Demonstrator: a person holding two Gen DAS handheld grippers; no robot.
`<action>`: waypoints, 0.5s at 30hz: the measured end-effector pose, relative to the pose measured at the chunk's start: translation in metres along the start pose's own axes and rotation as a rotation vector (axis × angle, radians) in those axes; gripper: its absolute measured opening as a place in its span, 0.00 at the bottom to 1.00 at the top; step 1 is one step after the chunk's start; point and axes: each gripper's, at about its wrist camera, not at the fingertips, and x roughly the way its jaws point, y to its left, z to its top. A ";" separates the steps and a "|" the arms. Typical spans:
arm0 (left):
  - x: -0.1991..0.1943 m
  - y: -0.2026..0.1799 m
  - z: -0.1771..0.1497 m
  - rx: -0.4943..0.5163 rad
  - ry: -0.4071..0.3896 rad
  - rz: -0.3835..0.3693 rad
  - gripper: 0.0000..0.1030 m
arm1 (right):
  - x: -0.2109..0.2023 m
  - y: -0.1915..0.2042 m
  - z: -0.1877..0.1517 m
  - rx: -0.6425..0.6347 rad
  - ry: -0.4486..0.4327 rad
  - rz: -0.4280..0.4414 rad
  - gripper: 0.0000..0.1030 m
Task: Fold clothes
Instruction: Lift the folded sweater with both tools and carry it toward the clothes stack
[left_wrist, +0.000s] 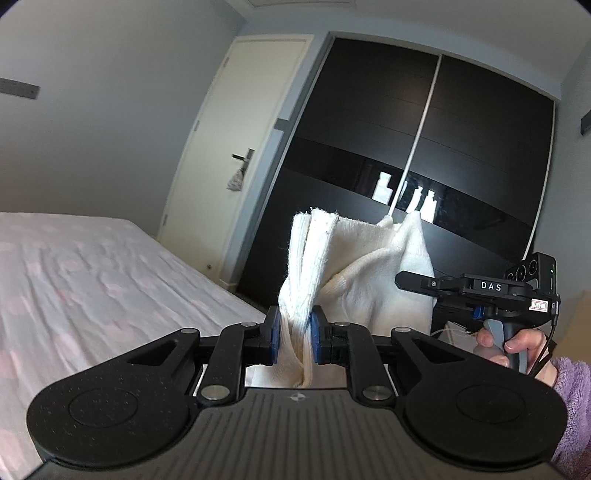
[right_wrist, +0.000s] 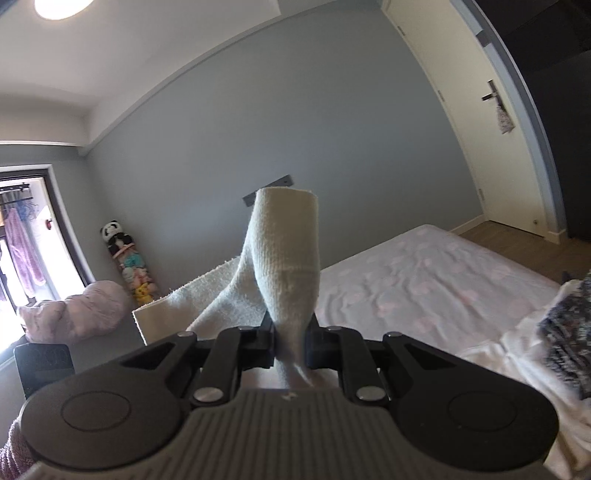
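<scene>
Above bed (left_wrist: 92, 266): white garment (left_wrist: 351, 266) pinched in both tongs.

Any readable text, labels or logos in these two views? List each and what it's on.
"DAS": white letters on the black top of the right tongs, seen from the left wrist view.
Small red-and-white sticker on the same tool's body: too small to read.
Round emblem on the ribbed grey body behind the left tongs: a symbol, no letters.
Right wrist view: no readable text.
</scene>
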 end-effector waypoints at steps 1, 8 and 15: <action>0.012 -0.005 -0.005 -0.007 0.015 -0.028 0.14 | -0.008 -0.009 0.003 0.003 0.004 -0.029 0.16; 0.090 -0.004 -0.056 -0.117 0.133 -0.162 0.14 | -0.041 -0.078 0.018 0.026 0.087 -0.246 0.16; 0.149 0.027 -0.075 -0.167 0.228 -0.080 0.14 | 0.025 -0.129 0.000 0.068 0.193 -0.313 0.16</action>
